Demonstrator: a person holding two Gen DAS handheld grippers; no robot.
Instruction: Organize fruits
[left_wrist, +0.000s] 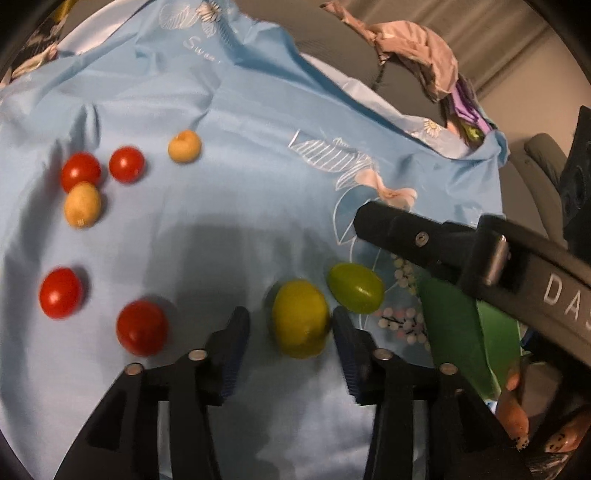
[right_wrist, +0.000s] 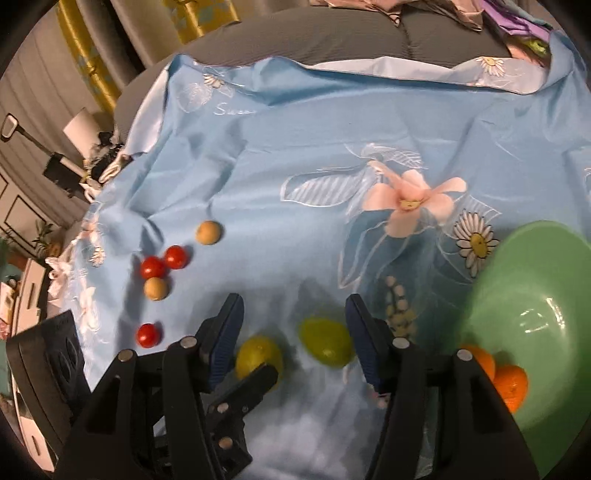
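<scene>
Light blue floral cloth (left_wrist: 236, 110) is covering the surface; the fruits are lying loose on it.

At far left, two red cherry tomatoes (left_wrist: 80, 171) (left_wrist: 126, 164) are sitting side by side, with a tan round fruit (left_wrist: 82, 205) touching the front of the leftmost one. A second tan fruit (left_wrist: 184, 146) is lying apart, just right of that cluster. Nearer the viewer, two more tomatoes (left_wrist: 60, 292) (left_wrist: 142, 327) are resting separately.

Moving right, the left gripper (left_wrist: 291, 325) is pointing steeply down at a yellow-green fruit (left_wrist: 300, 317). Its jaws are standing partly open with that fruit between them; the right pad is just beside or touching the fruit's edge, the left pad is clearly off it, so nothing is being clamped. The fruit is resting on the cloth.

Just right of it, a green grape-like fruit (left_wrist: 355, 287) is lying on the cloth, close to the yellow-green one. In the right wrist view, the right gripper (right_wrist: 293, 332) is hanging over this green fruit (right_wrist: 326, 345) with jaws at a moderate spread; the fruit is sitting between them, nearer the right pad, and I cannot tell whether that pad is touching it. It is not lifted.

At far right, a green bowl (right_wrist: 554, 258) is standing on the cloth, holding two orange fruits (right_wrist: 511, 386) partly hidden behind the gripper frame. A person's fingers (left_wrist: 511, 410) are showing at the lower right edge of the left wrist view.
</scene>
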